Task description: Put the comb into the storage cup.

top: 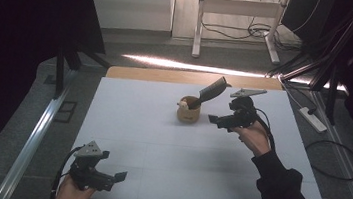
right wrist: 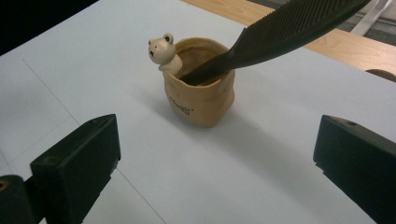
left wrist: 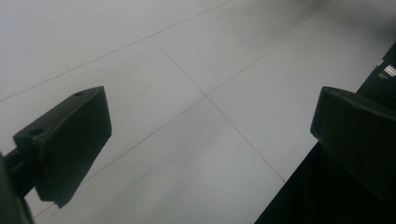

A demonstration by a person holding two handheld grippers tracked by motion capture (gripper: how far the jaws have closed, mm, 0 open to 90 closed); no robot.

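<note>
In the high view, the tan cup [top: 188, 112] with a dark comb [top: 212, 90] leaning out of it stands at the far middle of the white surface [top: 159, 143], the right gripper [top: 216, 118] just beside it and the left gripper [top: 118, 177] well apart at the near edge. The left gripper view shows its jaws spread over bare surface. The right gripper view shows its jaws spread wide and empty, facing the cup [right wrist: 200, 88], whose rim carries a small bear figure [right wrist: 163, 50] while the comb [right wrist: 289, 23] slants up out of it.

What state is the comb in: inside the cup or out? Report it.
Inside. The black comb stands tilted with its handle down in the tan bear cup, toothed end leaning out over the rim.
</note>
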